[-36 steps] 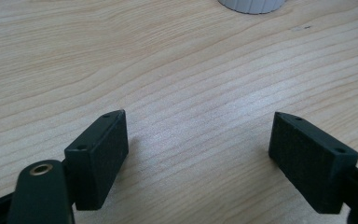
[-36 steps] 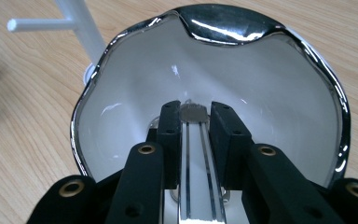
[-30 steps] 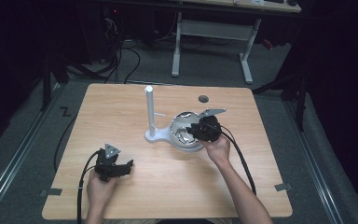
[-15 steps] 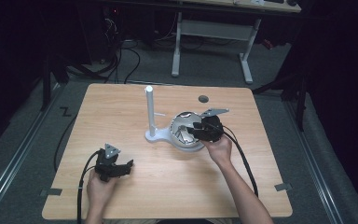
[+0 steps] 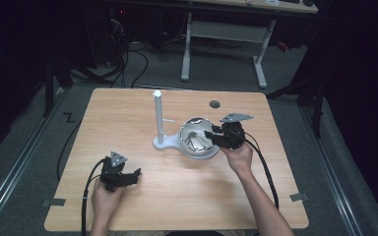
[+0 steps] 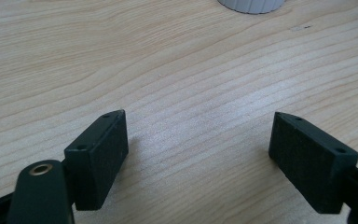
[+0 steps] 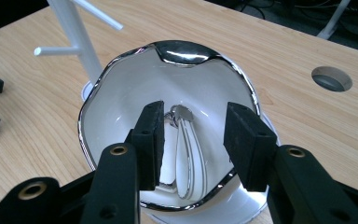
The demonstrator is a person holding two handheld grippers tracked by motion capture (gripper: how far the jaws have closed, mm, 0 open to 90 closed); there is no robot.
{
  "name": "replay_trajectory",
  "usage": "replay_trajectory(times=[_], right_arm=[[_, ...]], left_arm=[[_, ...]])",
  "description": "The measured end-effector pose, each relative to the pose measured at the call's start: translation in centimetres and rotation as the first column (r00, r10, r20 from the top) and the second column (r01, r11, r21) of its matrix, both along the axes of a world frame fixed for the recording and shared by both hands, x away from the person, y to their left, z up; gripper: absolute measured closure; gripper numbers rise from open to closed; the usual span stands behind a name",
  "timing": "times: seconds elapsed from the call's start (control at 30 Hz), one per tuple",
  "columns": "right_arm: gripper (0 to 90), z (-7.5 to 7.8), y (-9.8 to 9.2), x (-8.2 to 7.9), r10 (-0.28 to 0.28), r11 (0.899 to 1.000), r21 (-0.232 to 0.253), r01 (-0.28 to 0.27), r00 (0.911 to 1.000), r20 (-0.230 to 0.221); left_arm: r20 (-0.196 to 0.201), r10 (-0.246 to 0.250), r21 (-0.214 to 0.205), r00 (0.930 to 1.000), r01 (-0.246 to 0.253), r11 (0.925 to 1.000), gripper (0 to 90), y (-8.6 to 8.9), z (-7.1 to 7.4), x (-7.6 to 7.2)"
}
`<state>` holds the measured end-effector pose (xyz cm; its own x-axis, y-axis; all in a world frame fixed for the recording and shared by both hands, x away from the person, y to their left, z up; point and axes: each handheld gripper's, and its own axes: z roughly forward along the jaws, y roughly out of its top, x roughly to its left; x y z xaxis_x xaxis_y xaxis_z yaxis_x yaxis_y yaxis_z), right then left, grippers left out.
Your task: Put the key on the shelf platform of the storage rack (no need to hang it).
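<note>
1. Seen from the high view: a light wooden table (image 5: 142, 128) with a white stand (image 5: 159, 123), its upright post rising from a round base.
2. Just right of that stand, touching or overlapping its base: a white bowl with a chrome rim (image 5: 197, 137).
3. In the right gripper view, lay inside the bowl (image 7: 121, 93): a looped chrome piece (image 7: 184, 149), resembling a bracelet or ring, resting on the bowl floor.
4. Right gripper (image 5: 215, 136) held over the bowl's right edge by the right hand (image 5: 237, 156); grey three-cornered plate on top.
5. Right gripper (image 7: 193, 135) jaws stood moderately apart, one on each side of the chrome piece; nothing pinched between them, pads not touching it as far as could be told.
6. Left gripper (image 5: 128, 177) rested low near the table's front left, well apart from the bowl, held by the left hand (image 5: 106, 196).
7. In the left gripper view, left gripper (image 6: 198, 140) jaws spread wide, bare wood grain between them, nothing held.
8. At the top edge of that view: part of a ribbed white object (image 6: 251, 4).
9. Near the table's far right: a round cable hole (image 5: 214, 104), also seen in the right gripper view (image 7: 332, 78).
10. Two thin side pegs (image 7: 58, 49) stuck out from the stand's post.
</note>
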<state>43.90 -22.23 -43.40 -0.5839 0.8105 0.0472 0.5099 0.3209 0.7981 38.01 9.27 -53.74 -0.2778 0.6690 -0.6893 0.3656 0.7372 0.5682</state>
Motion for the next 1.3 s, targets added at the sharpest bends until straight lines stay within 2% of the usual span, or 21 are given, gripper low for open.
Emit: replay_trajectory(times=[0.2, 0.33, 0.47, 0.8, 1.0, 1.17, 1.23, 1.3], right_arm=[[58.1, 0.2, -0.9, -0.1, -0.015, 1.0, 0.011, 0.015, 0.9999, -0.005], [57.8, 0.3, -1.7, -0.5, -0.036, 0.999, 0.023, 0.035, 0.9993, 0.009], [57.5, 0.3, -3.0, -0.6, -0.057, 0.998, 0.04, 0.057, 0.9984, -0.004], [56.9, 1.6, -5.2, -1.6, -0.088, 0.993, 0.078, 0.087, 0.9961, 0.006], [55.8, 2.0, -6.1, -2.1, -0.103, 0.992, 0.08, 0.102, 0.9946, 0.012], [55.2, 2.1, -6.7, -2.6, -0.112, 0.991, 0.077, 0.111, 0.9935, 0.018], [55.0, 1.9, -7.1, -2.8, -0.122, 0.988, 0.101, 0.118, 0.9922, 0.029], [54.8, 1.6, -7.6, -2.9, -0.132, 0.986, 0.108, 0.129, 0.9912, 0.013]], left_arm=[[0.0, -0.001, 0.001, 1.0, 0.001, 1.0, 20.0, 0.0, 0.0, 0.0], [0.001, -0.002, 0.002, 1.0, 0.002, 1.0, 20.0, 0.0, 0.0, 0.0], [0.001, -0.001, 0.001, 1.0, 0.001, 1.0, 20.0, 0.0, 0.0, 0.0], [0.0, -0.001, 0.001, 1.0, 0.001, 1.0, 20.0, 0.0, 0.0, 0.0], [0.001, -0.001, 0.001, 1.0, 0.001, 1.0, 20.0, 0.0, 0.0, 0.0], [0.001, -0.002, 0.002, 1.0, 0.002, 1.0, 20.0, 0.0, 0.0, 0.0], [0.001, -0.002, 0.002, 1.0, 0.002, 1.0, 20.0, 0.0, 0.0, 0.0], [0.0, 0.0, 0.0, 1.0, 0.0, 1.0, 20.0, 0.0, 0.0, 0.0]])
